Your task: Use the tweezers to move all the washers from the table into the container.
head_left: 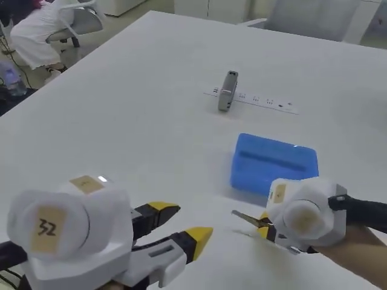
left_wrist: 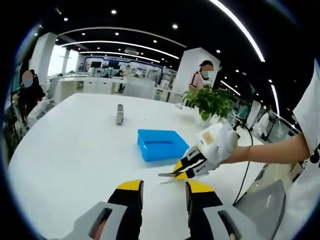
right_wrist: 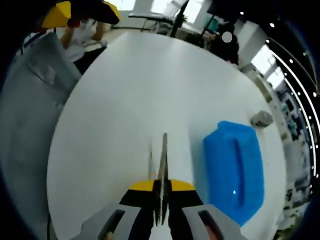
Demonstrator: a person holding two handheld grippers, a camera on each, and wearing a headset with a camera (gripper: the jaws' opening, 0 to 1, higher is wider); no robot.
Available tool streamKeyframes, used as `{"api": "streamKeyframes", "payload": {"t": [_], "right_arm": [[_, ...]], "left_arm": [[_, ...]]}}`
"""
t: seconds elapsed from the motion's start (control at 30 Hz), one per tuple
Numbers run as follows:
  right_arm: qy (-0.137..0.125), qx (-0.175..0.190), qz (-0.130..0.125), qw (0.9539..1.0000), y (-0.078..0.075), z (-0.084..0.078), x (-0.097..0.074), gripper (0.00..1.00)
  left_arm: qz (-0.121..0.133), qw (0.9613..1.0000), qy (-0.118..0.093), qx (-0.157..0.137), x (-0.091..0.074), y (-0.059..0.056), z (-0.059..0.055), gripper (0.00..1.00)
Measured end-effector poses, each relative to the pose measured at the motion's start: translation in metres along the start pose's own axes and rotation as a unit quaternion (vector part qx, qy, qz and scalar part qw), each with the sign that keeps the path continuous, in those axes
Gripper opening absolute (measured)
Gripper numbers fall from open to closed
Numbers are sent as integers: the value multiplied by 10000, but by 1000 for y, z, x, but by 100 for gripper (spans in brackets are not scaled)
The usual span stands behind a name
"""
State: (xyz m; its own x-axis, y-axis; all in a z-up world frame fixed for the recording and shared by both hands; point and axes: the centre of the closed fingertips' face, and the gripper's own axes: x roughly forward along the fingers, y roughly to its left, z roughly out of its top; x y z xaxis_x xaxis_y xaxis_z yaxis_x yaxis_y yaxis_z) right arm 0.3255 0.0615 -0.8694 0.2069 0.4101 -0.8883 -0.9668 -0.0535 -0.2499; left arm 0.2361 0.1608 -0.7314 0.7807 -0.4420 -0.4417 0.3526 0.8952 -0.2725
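Right claw [right_wrist: 161, 186] is clamped on the tweezers [right_wrist: 163, 160], whose tips point along the surface [right_wrist: 125, 100]; the container [right_wrist: 235, 170] lies just beside them, parallel. Left claw [left_wrist: 164, 186] gapes, empty.

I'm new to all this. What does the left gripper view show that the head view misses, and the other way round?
Left gripper view: a potted plant and ceiling lights. Head view: a white socket strip on the table. Both: the blue container, the grey device, the open left gripper, and the right gripper shut on the tweezers.
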Motion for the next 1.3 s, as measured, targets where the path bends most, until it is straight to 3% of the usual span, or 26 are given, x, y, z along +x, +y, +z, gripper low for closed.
{"api": "streamKeyframes", "payload": {"t": [0.07, 0.1, 0.3, 0.5, 0.6, 0.67, 0.73, 0.83, 0.93, 1.03, 1.13, 1.2, 1.3], "right_arm": [[109, -226, -4, 9997, 2, -4, 3, 5], [18, -468, -110, 9988, 0, 2, 1, 5], [118, -699, -106, 9974, 4, 4, -4, 6], [-81, -13, -118, 9999, 7, 3, -16, 16], [-329, 597, -327, 9971, 6, 3, -34, 18], [-531, 1139, -515, 9907, 5, 2, -47, 21], [-731, 1668, -650, 9811, 3, -3, -55, 24], [-1051, 2483, -1012, 9576, 0, -10, -78, 29], [-1224, 2967, -1290, 9383, -1, -19, -99, 34], [-1330, 3327, -1508, 9214, 0, -28, -117, 40], [-1446, 3716, -1729, 9006, 3, -39, -134, 48], [-1408, 3747, -1770, 8991, 6, -45, -138, 50], [-1370, 4001, -1909, 8858, 10, -57, -142, 59]], "left_arm": [[8, 10000, 22, -11, 0, 0, -2, 32], [11, 10000, 26, -10, 0, 0, -2, 32], [4, 10000, 23, -14, 2, -1, -2, 32], [-48, 10000, 34, 16, 3, -3, 0, 35], [-52, 10000, 30, 48, 3, -4, 2, 37], [-48, 10000, 23, 74, 4, -4, 5, 41], [-22, 9999, 37, 123, 6, -3, 7, 45], [73, 9996, 62, 263, 9, 1, 9, 55], [162, 9992, 60, 368, 12, 5, 10, 61], [252, 9985, 186, 439, 17, 9, 7, 70], [423, 9960, 479, 630, 20, 17, -2, 75], [539, 9950, 544, 644, 22, 21, -5, 75], [722, 9934, 573, 679, 22, 29, -7, 78]]}}
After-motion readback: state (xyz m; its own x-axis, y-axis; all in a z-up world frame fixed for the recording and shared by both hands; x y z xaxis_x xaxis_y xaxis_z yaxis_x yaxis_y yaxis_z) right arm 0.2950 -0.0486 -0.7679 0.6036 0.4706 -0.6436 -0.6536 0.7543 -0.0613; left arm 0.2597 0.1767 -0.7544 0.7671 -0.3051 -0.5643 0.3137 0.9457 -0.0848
